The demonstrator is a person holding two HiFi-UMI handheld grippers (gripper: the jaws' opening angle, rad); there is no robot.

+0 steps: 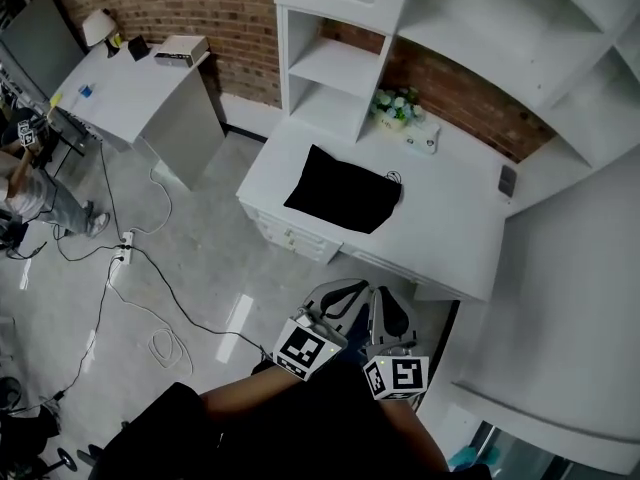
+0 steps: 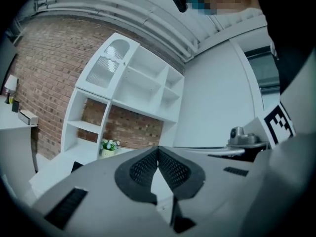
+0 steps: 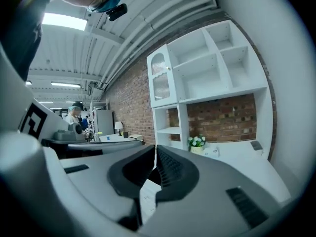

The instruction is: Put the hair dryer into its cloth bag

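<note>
The black cloth bag (image 1: 342, 194) lies flat on the white worktop (image 1: 450, 228), towards its left half, in front of the white shelf unit (image 1: 330, 68). A thin cord shows at the bag's upper right corner. From the head view I cannot tell what the bag holds.

Both claws are held side by side, well apart from the bag, out over the floor in front of the worktop's near edge. The left claw (image 1: 340, 290) is clenched: in the left gripper view its ribbed black pads (image 2: 143, 169) meet at the tips with nothing between them. The right claw (image 1: 387, 296) is also clenched and empty, and in the right gripper view its pads (image 3: 170, 168) stand together at the tips. The two claws point roughly level towards the shelf unit and the brick wall (image 1: 200, 8) behind it.

At the back of the worktop stands a small pot of flowers (image 1: 396, 107), with a small white device (image 1: 423, 140) just beside it. A flat grey device (image 1: 507, 180) lies near the worktop's right edge.

Off to the left stands another white worktop (image 1: 130, 93) bearing a lamp (image 1: 98, 28). Cables (image 1: 135, 268) trail across the grey floor. A person (image 1: 25, 183) stands at the left edge.
</note>
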